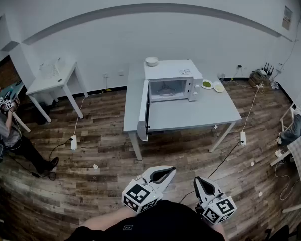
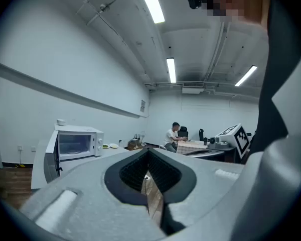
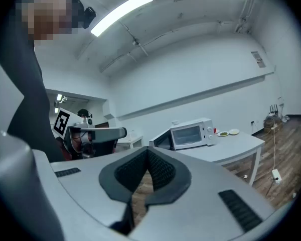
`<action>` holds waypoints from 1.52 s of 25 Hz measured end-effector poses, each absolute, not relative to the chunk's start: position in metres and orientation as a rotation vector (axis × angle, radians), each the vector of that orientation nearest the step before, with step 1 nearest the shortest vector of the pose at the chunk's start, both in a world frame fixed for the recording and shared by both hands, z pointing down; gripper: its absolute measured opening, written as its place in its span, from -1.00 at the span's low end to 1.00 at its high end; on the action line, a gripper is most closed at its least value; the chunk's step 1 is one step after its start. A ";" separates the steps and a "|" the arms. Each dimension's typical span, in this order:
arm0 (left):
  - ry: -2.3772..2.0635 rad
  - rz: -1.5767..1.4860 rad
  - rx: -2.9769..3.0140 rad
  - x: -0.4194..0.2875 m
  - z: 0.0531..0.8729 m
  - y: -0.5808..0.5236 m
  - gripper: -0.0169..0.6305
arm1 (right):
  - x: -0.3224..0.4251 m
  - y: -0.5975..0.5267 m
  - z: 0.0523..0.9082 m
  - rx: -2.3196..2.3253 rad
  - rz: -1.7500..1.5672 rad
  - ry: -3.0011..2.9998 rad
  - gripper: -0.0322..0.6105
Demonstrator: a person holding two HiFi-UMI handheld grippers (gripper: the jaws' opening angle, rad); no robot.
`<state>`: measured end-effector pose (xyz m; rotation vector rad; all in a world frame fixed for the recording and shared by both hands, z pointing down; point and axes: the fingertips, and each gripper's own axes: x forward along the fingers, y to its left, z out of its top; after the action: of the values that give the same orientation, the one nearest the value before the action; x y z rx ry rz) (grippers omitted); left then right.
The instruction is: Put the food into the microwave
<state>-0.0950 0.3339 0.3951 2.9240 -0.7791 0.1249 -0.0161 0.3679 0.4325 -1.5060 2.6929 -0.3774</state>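
Observation:
A white microwave stands on a grey table across the room, its door swung open to the left. To its right lie a plate of green food and a second small plate. A white bowl sits on top of the microwave. My left gripper and right gripper are held close to my body, far from the table, both shut and empty. The left gripper view shows shut jaws and the microwave; the right gripper view shows the same.
Wood floor lies between me and the table. A white side table stands at the back left. One person is at the left edge, another sits at the right. Power strips and cables lie on the floor.

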 end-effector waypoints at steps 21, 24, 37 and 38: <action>-0.845 0.151 2.889 -0.033 0.404 0.369 -0.92 | 0.027 0.424 0.443 -1.341 -0.372 2.734 -0.85; -0.850 0.150 2.879 -0.016 0.408 0.382 -0.92 | 0.050 0.438 0.450 -1.358 -0.400 2.698 -0.85; -0.888 0.178 2.865 0.018 0.413 0.359 -0.92 | 0.083 0.416 0.458 -1.294 -0.429 2.704 -0.85; -0.886 0.173 2.865 0.021 0.414 0.352 -0.92 | 0.088 0.411 0.459 -1.304 -0.430 2.704 -0.85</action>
<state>0.0214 0.3522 0.4142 2.8651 -0.8858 0.1734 0.0879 0.4109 0.4590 -1.3045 2.7038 -0.4302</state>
